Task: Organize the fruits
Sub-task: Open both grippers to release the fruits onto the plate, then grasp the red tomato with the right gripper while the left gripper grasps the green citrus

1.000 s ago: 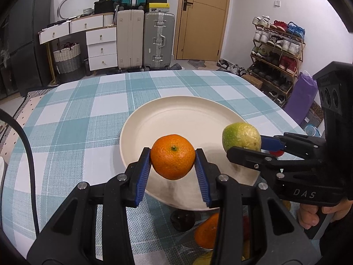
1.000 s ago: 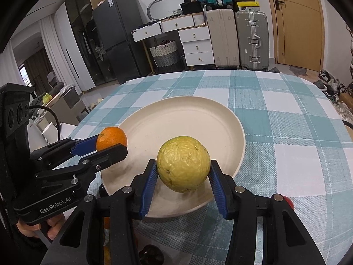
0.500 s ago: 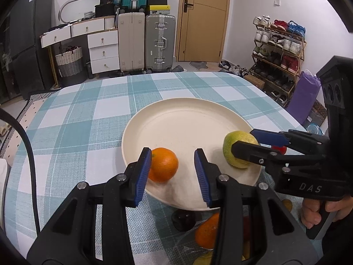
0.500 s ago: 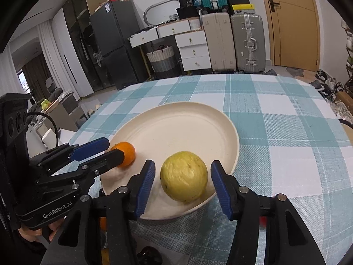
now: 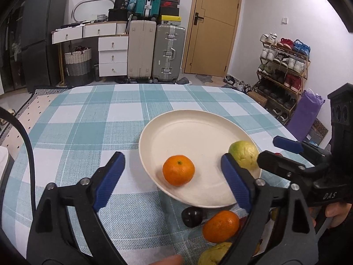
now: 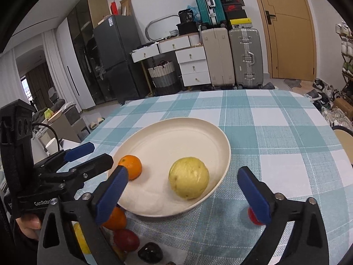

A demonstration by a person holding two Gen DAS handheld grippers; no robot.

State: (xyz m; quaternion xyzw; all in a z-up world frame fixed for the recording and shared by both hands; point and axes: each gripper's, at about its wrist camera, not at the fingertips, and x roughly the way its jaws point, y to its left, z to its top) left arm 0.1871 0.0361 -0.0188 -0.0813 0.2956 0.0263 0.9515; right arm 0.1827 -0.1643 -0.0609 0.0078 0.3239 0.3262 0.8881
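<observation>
Grippers: left gripper and right gripper both spread wide, empty | fruit: small round orange at 7 o'clock, bumpy yellow-green fruit at 5 o'clock on round cream plate | handling: light, roly, squishy; pinch gently around middle

You had the plate on the table, with the mandarin and the guava lying in its near half, mandarin to the left, guava to the right, apart from each other. Before the plate's near rim, on the table, lay a second mandarin with other fruit close beside it. Behind the table stood the suitcases, with the door to their right.
</observation>
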